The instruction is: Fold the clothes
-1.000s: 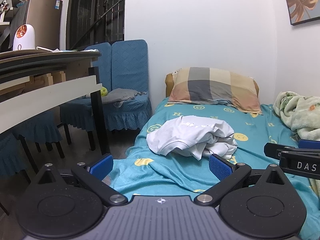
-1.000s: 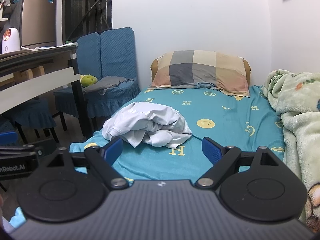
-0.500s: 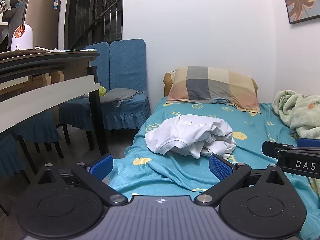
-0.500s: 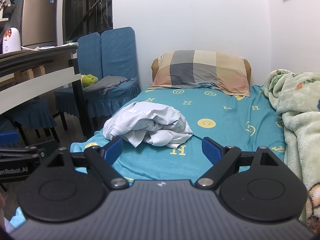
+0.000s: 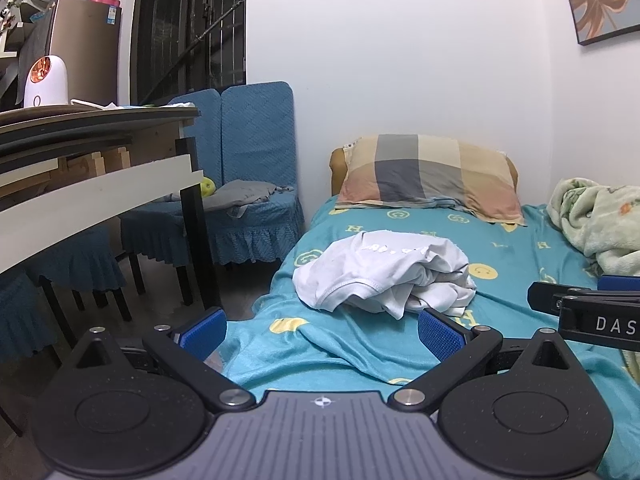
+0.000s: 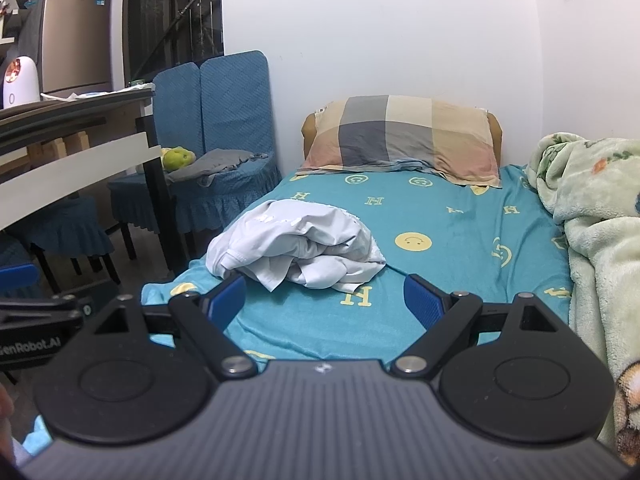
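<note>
Bed [image 6: 460,216] in teal smiley sheet, plaid pillow [image 6: 404,136] at its head, green blanket [image 6: 600,216] along one side, crumpled white shirt [image 6: 296,244] near the foot, left gripper [image 5: 320,330] and right gripper [image 6: 326,300] both spread wide, empty, just short of the shirt.

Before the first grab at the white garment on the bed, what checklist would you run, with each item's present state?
1. Left gripper jaws apart and empty: ok.
2. Right gripper jaws apart and empty: ok.
3. Crumpled white cotton garment lies ahead of both grippers, untouched: ok.
4. Teal patterned bed sheet bare beside the garment for spreading: ok.
5. Pale green fleece blanket apart from the garment: ok.
6. Sleeve or hem to grip identified: cannot tell, too bunched.
</note>
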